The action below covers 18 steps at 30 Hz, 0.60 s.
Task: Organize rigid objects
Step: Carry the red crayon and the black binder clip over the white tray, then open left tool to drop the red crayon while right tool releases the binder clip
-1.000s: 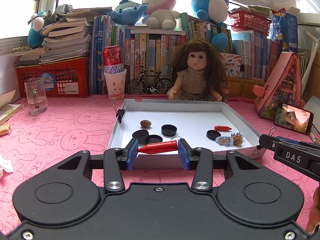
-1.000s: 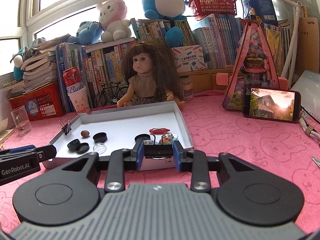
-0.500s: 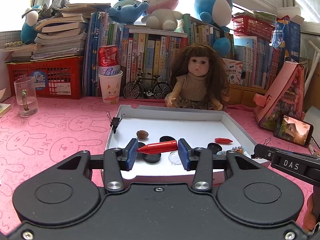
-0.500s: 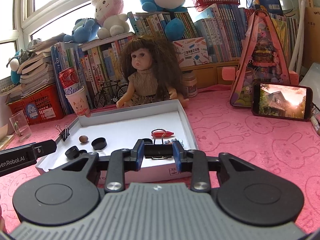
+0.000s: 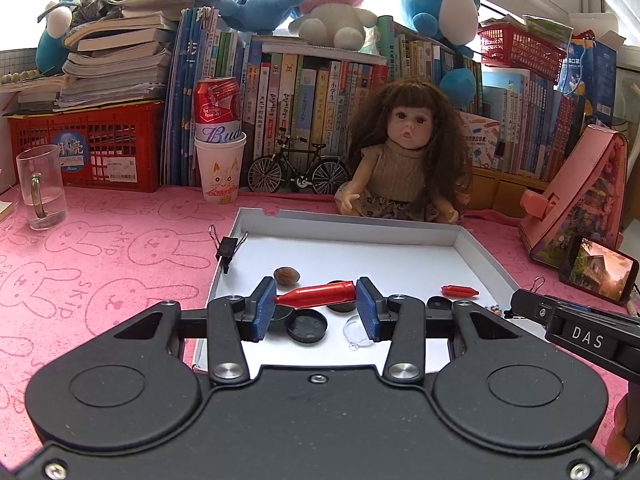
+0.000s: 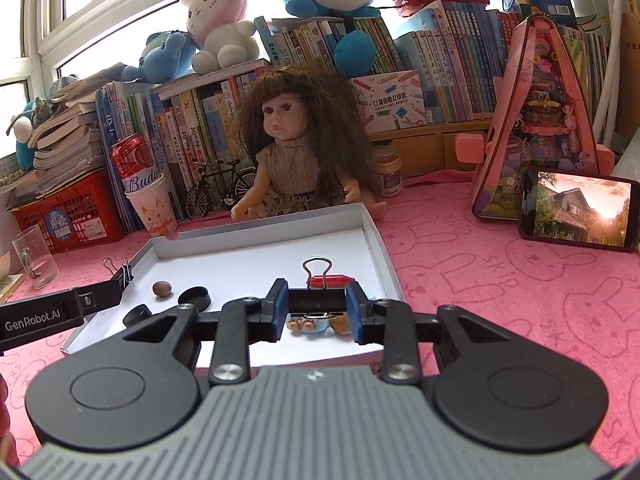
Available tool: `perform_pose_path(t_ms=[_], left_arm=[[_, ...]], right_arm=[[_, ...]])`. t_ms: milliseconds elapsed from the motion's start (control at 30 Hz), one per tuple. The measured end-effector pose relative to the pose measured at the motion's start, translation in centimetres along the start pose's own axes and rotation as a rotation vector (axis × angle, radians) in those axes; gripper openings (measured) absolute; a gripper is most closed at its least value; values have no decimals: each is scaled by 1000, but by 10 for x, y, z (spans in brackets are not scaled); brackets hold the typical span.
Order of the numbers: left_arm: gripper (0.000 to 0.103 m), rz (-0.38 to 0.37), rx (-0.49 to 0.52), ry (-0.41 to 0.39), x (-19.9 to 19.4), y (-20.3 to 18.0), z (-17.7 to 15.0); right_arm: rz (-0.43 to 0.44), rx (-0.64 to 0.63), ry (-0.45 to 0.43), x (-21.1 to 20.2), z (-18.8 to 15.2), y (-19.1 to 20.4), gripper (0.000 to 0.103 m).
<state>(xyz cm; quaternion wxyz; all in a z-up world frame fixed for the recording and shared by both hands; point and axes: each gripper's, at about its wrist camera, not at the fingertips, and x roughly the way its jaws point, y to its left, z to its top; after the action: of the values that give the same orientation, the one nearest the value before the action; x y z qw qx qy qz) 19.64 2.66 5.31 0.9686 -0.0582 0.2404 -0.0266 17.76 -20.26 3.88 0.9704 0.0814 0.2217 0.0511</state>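
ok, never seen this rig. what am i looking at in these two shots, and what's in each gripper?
No robot arm here: a person holds a two-finger gripper in each hand, and a fisheye camera on each looks forward along its fingers. The black body filling the bottom of each picture is the gripper itself.

In the left wrist view, the left gripper is shut on a red bullet-shaped piece, held crosswise over a white tray.

In the right wrist view, the right gripper is shut on a black binder clip above the same tray.

The tray sits on a pink bunny-print cloth and holds black caps, a nut and another red piece.
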Motion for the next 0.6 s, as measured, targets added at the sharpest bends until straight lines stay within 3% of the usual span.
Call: perform_pose_path(t_ms=[300, 600], left_arm=[[41, -38, 82, 6, 21, 2, 19], [41, -50, 12, 84, 61, 15, 40]], right_arm=[[19, -13, 27, 15, 15, -5, 36], [36, 76, 82, 47, 41, -21, 36]])
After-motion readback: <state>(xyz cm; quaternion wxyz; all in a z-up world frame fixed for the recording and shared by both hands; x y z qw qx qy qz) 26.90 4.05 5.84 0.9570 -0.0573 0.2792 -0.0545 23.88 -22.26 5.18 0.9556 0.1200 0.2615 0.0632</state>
